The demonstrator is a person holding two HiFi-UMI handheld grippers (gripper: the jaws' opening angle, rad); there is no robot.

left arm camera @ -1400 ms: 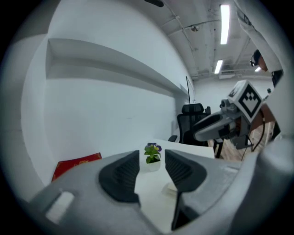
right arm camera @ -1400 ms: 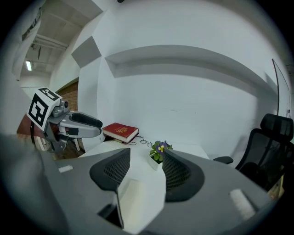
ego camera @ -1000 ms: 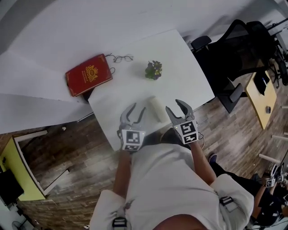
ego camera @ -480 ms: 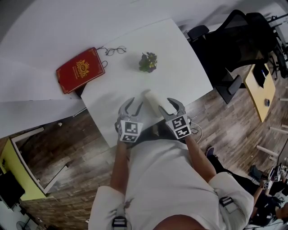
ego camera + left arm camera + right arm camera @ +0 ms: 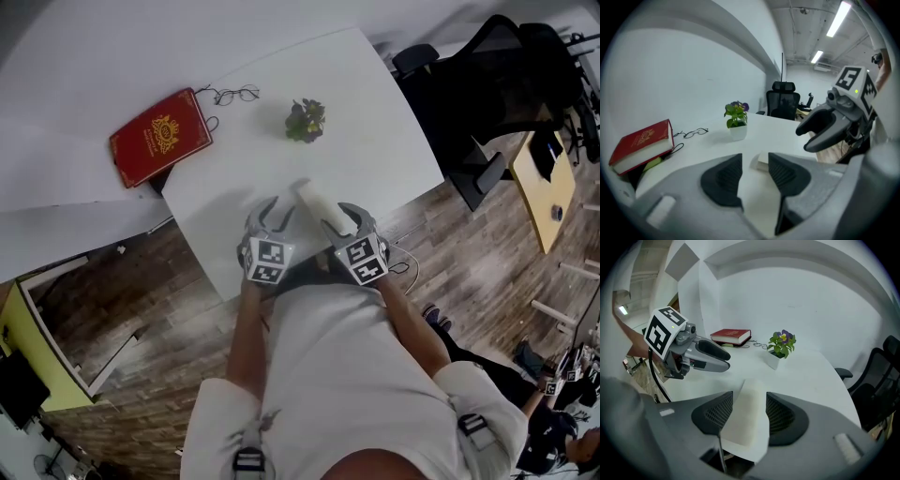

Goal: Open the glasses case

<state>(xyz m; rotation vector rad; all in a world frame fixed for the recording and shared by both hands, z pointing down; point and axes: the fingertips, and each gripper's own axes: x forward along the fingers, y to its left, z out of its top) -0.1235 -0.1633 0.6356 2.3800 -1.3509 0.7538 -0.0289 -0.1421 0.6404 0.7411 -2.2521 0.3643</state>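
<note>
Right gripper (image 5: 749,398) jaws moderately apart, straddling the glasses case (image 5: 748,427), no firm clamp. Left gripper (image 5: 754,164) narrow, empty; case just past its tips.

An office is indicated: beyond the jaws of the left gripper (image 5: 753,161), a black swivel chair (image 5: 783,99) is seen across a white desk (image 5: 780,129), with strip lights (image 5: 838,18) mounted high above

I see | wear: pale short-sleeved shirt (image 5: 347,375) | left gripper (image 5: 754,164): grey shell, dark ribbed pads (image 5: 723,180) | right gripper (image 5: 749,404): same | each: black-and-white marker cube (image 5: 266,262)
</note>
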